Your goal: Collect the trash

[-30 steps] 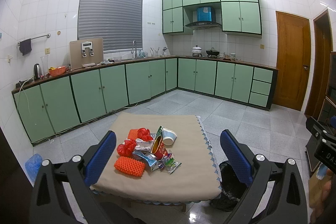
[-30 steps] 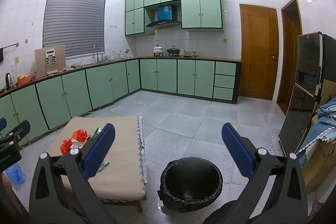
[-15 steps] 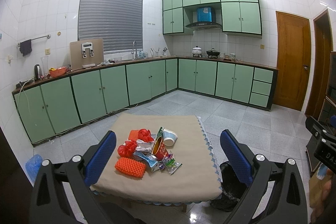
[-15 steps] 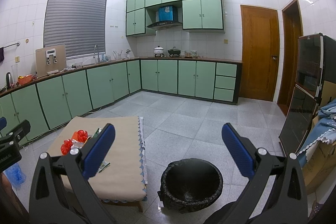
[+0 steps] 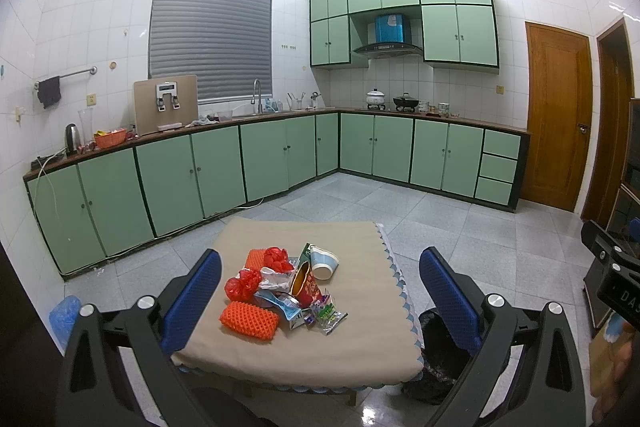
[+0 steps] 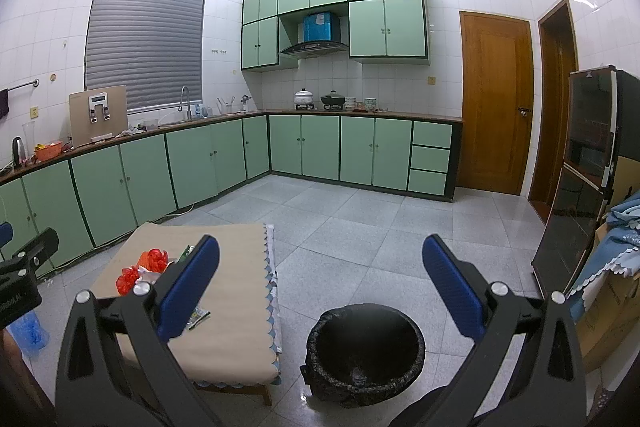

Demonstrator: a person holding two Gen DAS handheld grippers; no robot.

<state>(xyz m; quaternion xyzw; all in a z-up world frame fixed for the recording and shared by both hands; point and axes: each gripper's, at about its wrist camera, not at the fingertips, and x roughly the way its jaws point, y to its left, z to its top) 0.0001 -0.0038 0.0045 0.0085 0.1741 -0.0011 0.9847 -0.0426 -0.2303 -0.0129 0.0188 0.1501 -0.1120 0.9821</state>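
Note:
A pile of trash (image 5: 286, 287) lies on a low table (image 5: 360, 347) with a beige cloth: an orange foam net (image 5: 249, 319), red crumpled plastic (image 5: 240, 285), snack wrappers (image 5: 326, 315) and a paper cup (image 5: 323, 263) on its side. My left gripper (image 5: 318, 289) is open and empty, held above the table's near edge. A black-lined trash bin (image 6: 366, 351) stands on the floor right of the table; it also shows in the left wrist view (image 5: 438, 355). My right gripper (image 6: 320, 285) is open and empty above the bin.
Green kitchen cabinets (image 5: 200, 175) run along the left and far walls. A dark fridge (image 6: 576, 187) and a cardboard box with blue cloth (image 6: 616, 267) stand at the right. A blue bag (image 5: 62, 311) lies on the floor left of the table.

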